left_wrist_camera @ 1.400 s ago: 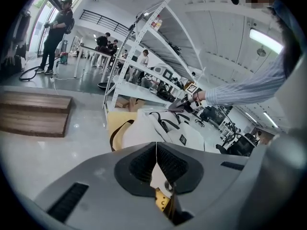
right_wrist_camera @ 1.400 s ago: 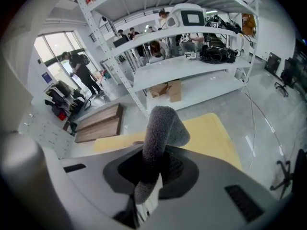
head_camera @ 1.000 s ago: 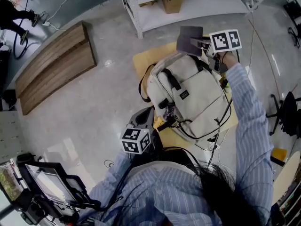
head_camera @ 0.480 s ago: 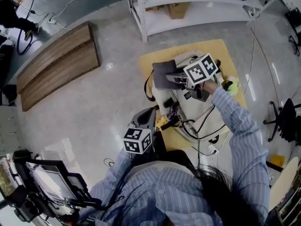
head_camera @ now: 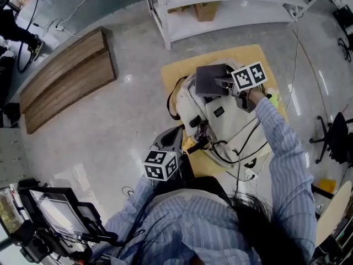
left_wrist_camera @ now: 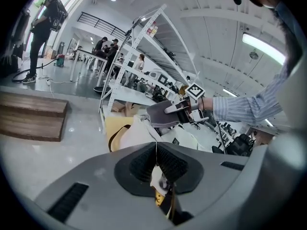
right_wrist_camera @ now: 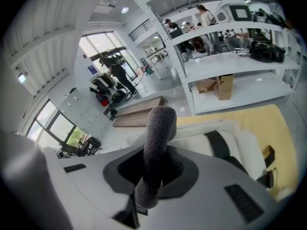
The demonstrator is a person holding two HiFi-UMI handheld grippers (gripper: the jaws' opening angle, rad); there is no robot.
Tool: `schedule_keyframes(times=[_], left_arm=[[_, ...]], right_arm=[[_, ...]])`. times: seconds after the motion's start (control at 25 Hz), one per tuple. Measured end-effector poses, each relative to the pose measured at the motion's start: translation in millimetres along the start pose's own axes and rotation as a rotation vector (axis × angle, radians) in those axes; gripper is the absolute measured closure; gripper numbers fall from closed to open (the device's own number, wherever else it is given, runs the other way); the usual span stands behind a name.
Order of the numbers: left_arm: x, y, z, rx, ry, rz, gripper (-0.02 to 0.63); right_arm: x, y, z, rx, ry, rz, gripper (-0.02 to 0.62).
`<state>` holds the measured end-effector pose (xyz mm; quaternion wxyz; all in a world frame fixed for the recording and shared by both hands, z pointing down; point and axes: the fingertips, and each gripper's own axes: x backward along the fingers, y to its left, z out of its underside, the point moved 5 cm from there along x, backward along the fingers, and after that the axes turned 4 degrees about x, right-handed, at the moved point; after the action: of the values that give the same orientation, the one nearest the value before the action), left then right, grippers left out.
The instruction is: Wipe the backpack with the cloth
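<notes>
One cream backpack point(head_camera: 231, 128) lay on a yellow mat point(head_camera: 171, 73), its small black label point(head_camera: 219, 111) too small to read. Over the pack's top, the right gripper point(head_camera: 225, 84) pinched the single grey cloth point(head_camera: 209, 80). At the pack's near end, the left gripper point(head_camera: 186, 142) was clamped on its fabric. Beyond the pack, one cardboard box point(head_camera: 205, 10) sat on a white shelf point(head_camera: 248, 16).

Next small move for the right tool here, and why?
Probably press the cloth flat onto the backpack and drag it down toward the person. The right tool grips the cloth over the backpack's top end, and the left tool is shut on its lower edge, which seems to steady it.
</notes>
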<state>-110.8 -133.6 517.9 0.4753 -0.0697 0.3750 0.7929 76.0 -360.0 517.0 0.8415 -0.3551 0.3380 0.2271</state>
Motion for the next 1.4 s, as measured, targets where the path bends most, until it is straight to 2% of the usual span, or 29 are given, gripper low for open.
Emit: schedule_keyframes(times=[0.28, 0.44, 0.6, 0.76, 0.96, 1.16, 1.28, 1.4], left_arm=[[-4.4, -9.9, -3.6, -0.009, 0.023, 0.008, 0.600], [-9.1, -13.1, -3.0, -0.017, 0.034, 0.006, 0.600], [-10.2, -14.7, -3.1, -0.019, 0.037, 0.004, 0.600], [-8.7, -12.3, -5.2, -0.018, 0.037, -0.004, 0.600], [-7.3, -14.5, -4.7, -0.027, 0.038, 0.007, 0.600], [-4.2, -26.9, -1.1, -0.049, 0.039, 0.044, 0.600], [-5.0, -32.4, -1.1, -0.065, 0.041, 0.071, 0.600], [-6.8, -37.3, -2.5, -0.082, 0.047, 0.101, 0.600]], right_arm=[[47.0, -71.4, 2.0, -0.117, -0.048, 0.161, 0.543], [72.0, -105.9, 8.4, -0.204, -0.100, 0.205, 0.542], [93.9, -132.3, 20.3, -0.272, -0.130, 0.269, 0.543], [111.7, -145.7, 30.2, -0.296, -0.138, 0.344, 0.543], [121.3, -117.5, 20.9, -0.275, -0.219, 0.280, 0.543], [123.1, -48.0, 6.7, -0.199, -0.300, 0.131, 0.543], [114.2, -0.2, 5.5, -0.126, -0.294, 0.048, 0.543], [100.6, 44.1, 11.9, -0.044, -0.246, -0.014, 0.543]])
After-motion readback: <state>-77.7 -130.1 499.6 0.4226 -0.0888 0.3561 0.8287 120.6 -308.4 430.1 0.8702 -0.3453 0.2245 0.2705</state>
